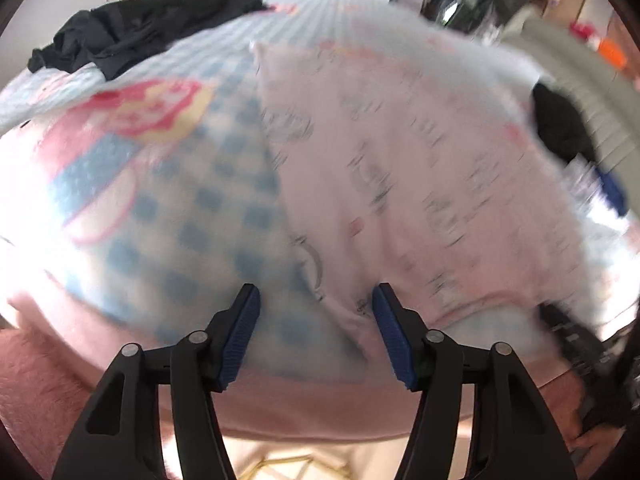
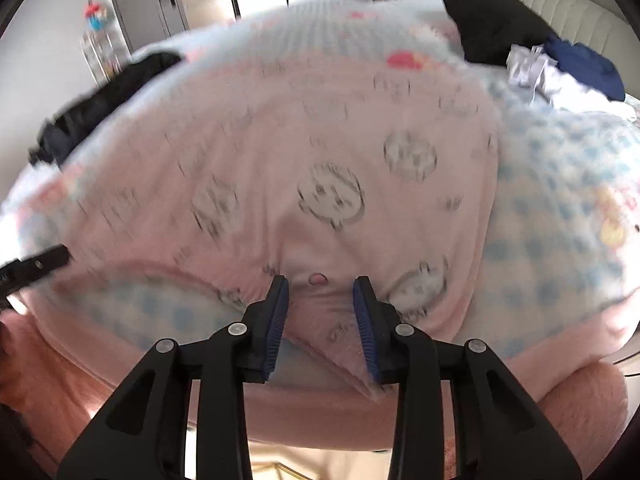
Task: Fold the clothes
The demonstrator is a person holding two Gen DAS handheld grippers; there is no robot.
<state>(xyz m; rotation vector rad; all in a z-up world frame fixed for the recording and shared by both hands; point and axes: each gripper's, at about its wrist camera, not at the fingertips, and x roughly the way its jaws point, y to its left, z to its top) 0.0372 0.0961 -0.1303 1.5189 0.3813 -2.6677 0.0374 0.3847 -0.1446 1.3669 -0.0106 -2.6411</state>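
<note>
My left claw (image 1: pixel 316 300) is spread wide and holds nothing. The pink shirt (image 1: pixel 400 184) lies flat on the blue checked blanket (image 1: pixel 192 208), just ahead and a bit to the right of it. My right claw (image 2: pixel 320 292) is spread too. The shirt's near edge, with a small button (image 2: pixel 318 279), sits between its fingers.

No readable text, label, brand or number is showing in either view. The pink garment (image 2: pixel 320 184) is carrying only printed round cartoon faces, and the blue-checked bedspread (image 1: pixel 192 216) is showing a red and yellow emblem too blurred to read.
</note>
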